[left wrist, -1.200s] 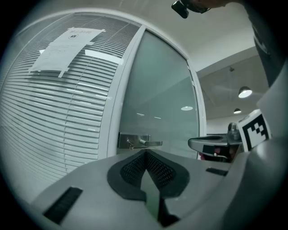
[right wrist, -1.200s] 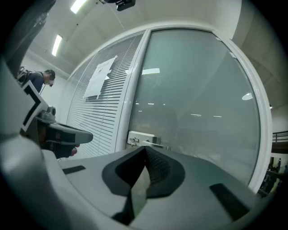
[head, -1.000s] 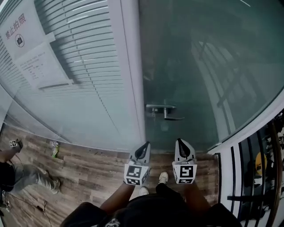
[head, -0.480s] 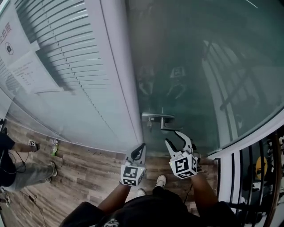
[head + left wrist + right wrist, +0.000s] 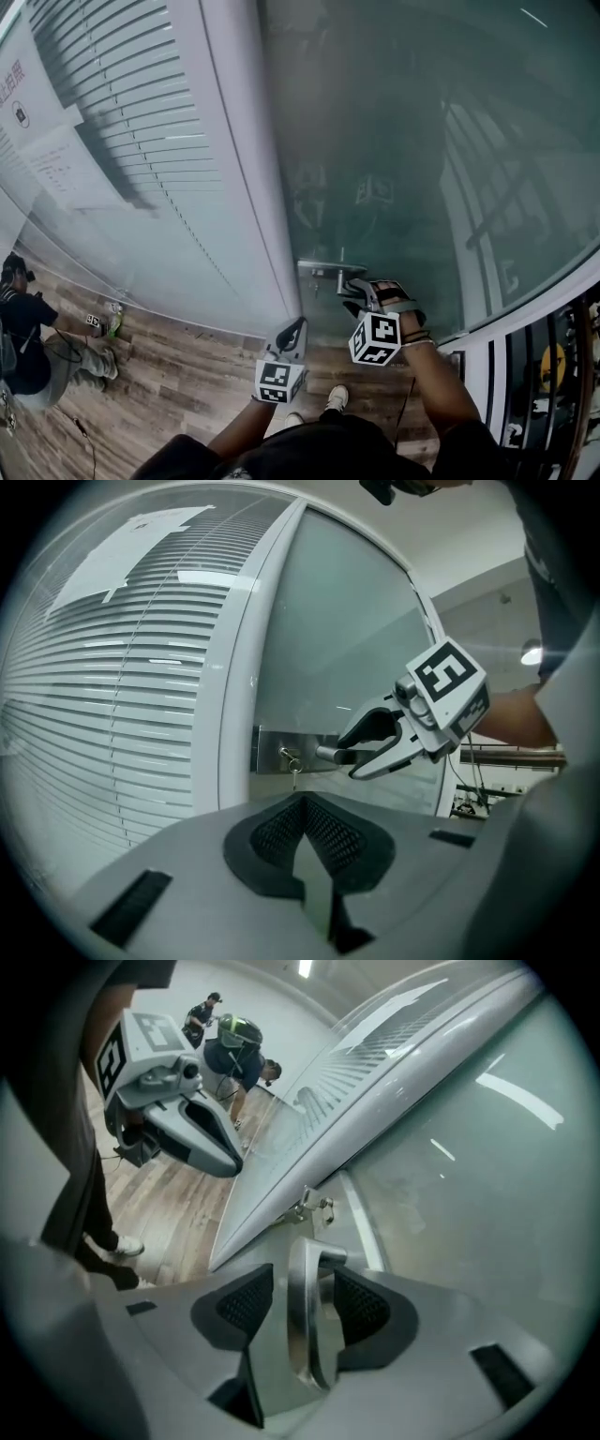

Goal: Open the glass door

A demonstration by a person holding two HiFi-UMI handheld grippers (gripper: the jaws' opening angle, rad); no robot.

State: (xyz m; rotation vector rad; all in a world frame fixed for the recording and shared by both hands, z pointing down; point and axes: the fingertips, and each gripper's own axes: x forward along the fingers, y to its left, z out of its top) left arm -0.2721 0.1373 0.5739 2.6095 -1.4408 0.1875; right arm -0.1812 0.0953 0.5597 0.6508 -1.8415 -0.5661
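Note:
The frosted glass door (image 5: 422,187) carries a metal lever handle (image 5: 323,267) on a lock plate at its left edge. My right gripper (image 5: 361,292) is rolled onto its side at that lever, and its jaws are opening. In the right gripper view the lever (image 5: 302,1316) runs between the two dark pads with a gap on each side. The left gripper view shows those right gripper (image 5: 361,747) jaws straddling the lever (image 5: 328,754). My left gripper (image 5: 292,330) hangs lower and to the left, shut and empty, pointing at the door frame.
A white frame post (image 5: 244,187) and a blind-backed glass panel with paper notices (image 5: 56,141) stand left of the door. A key (image 5: 292,763) hangs in the lock plate. People stand on the wooden floor (image 5: 169,375) at the left. A dark railing (image 5: 553,375) is at the right.
My right gripper rolled onto its side, opened from shut and moved forward until its jaws straddled the lever. The left gripper crept forward a little. The door now looms closer.

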